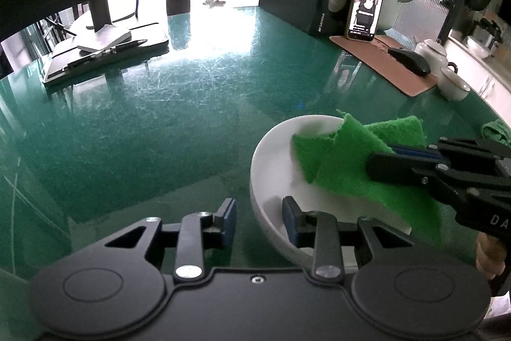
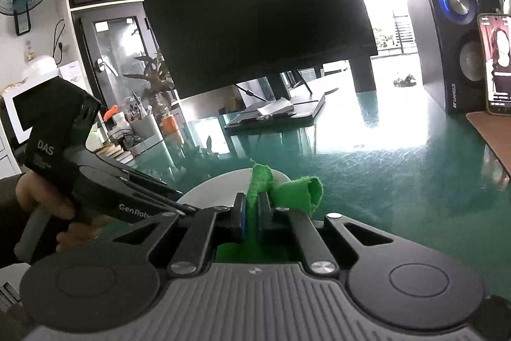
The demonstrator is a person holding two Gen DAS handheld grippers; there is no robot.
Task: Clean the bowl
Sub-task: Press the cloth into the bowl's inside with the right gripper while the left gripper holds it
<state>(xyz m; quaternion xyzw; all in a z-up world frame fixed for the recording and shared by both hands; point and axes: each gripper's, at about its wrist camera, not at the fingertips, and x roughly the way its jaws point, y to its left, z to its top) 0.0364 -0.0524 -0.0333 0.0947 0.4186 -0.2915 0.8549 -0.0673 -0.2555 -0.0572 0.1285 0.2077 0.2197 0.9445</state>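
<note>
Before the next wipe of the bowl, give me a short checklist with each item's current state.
1. Cloth held: ok. The right gripper is shut on the green cloth.
2. Cloth over the bowl: ok. It hangs inside the white bowl.
3. Bowl steadied: not ok. The left gripper straddles the near rim, one finger inside and one outside, with a gap showing at the pads.
4. Bowl flat on the green table: cannot tell; its base is hidden.
5. Nearby things clear: ok. The mouse and phone stand well away from the bowl.
</note>
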